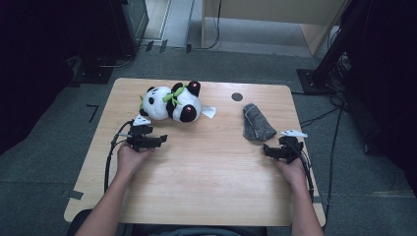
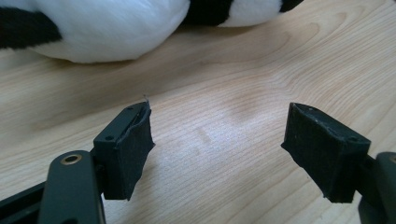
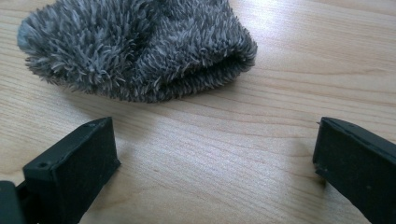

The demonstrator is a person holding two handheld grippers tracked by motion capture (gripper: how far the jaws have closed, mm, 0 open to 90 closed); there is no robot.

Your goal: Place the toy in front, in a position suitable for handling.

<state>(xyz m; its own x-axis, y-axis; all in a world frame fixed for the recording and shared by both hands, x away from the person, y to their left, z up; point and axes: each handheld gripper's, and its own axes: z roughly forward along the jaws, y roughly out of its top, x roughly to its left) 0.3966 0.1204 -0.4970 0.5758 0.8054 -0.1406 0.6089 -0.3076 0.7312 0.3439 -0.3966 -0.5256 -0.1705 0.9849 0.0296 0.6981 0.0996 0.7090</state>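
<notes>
Left gripper is held near the plush panda, fingers apart, nothing gripped. Right gripper, fingers wide and empty, is held just beside the grey fuzzy sock. Risk: soft pile could slip from a shallow pinch on the bench.

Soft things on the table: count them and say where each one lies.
2. The plush panda lies at the far left of the table, ahead of the left claw. The fuzzy grey sock lies at the far right, ahead of the right claw.
</notes>
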